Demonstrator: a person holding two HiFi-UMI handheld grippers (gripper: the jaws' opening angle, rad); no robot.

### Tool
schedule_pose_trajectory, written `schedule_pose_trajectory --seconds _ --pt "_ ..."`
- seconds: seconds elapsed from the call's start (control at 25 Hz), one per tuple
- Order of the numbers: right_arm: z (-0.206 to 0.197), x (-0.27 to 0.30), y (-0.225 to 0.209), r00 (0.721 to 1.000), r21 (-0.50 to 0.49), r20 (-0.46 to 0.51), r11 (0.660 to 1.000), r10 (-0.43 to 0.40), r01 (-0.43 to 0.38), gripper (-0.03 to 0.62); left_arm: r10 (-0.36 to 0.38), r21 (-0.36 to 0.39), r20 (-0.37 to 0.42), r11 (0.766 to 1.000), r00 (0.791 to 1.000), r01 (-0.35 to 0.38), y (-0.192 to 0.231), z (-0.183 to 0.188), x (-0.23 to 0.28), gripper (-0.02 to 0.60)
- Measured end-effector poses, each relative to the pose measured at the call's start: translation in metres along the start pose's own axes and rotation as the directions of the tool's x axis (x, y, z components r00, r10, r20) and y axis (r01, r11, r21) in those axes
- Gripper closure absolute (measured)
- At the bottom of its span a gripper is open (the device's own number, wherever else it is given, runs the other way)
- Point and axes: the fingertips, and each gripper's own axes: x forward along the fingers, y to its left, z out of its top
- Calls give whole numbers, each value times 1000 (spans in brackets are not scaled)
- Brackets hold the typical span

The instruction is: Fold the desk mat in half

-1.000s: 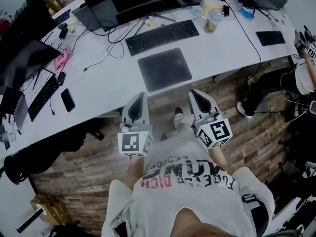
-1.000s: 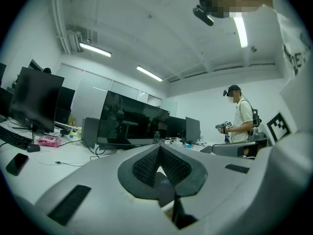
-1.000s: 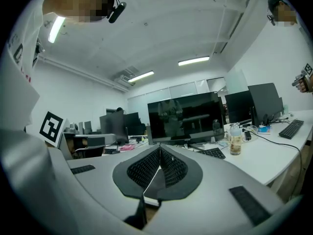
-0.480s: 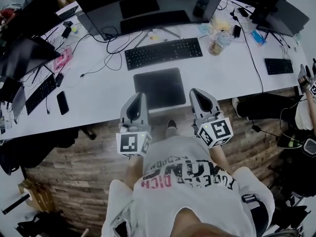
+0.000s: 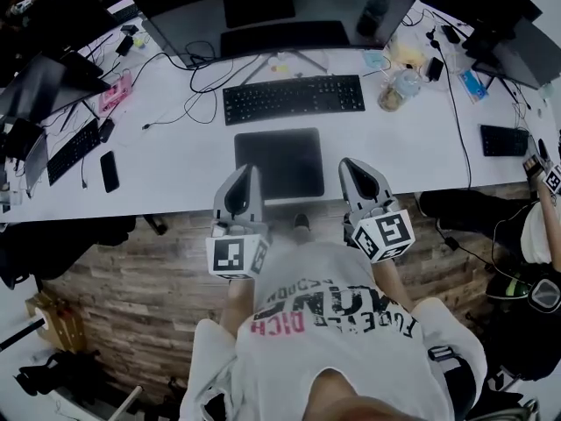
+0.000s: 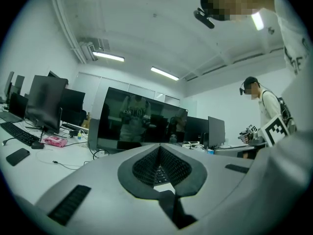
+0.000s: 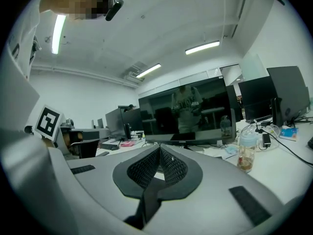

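Desk mat (image 5: pixel 279 161), dark and rectangular, lies flat and unfolded on the white table (image 5: pixel 175 169), close to the table's near edge. Just beyond its far side sits a black keyboard (image 5: pixel 294 99), and farther back stands a wide dark monitor (image 5: pixel 280 11).

The left gripper (image 5: pixel 248 174) points toward the table at about the mat's near left corner. In the left gripper view its fingers (image 6: pixel 144 165) are pressed together with nothing between them. The right gripper (image 5: pixel 353 167) points the same way, just right of the mat's near right corner. Its fingers (image 7: pixel 171 168) are likewise closed on each other and hold nothing. Both grippers are held side by side over the table's near edge, with the mat between their tips in the head view. Whether either tip touches the mat cannot be told.

To the right of the keyboard stands a clear bottle (image 5: pixel 399 88) with a pale cap. A black phone (image 5: pixel 110 172) lies well to the left of the mat. Cables run across the far part of the table. Below the near edge is a wooden floor (image 5: pixel 131 279), and a second person (image 5: pixel 543 226) is at the far right.
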Motion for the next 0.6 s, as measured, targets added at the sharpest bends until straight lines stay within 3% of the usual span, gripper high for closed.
schedule_pose_trajectory --seconds 0.6 --pt "4 35 2 1000 16 0 1000 -24 24 594 -9 8 -7 1000 1000 9 31 6 20 581"
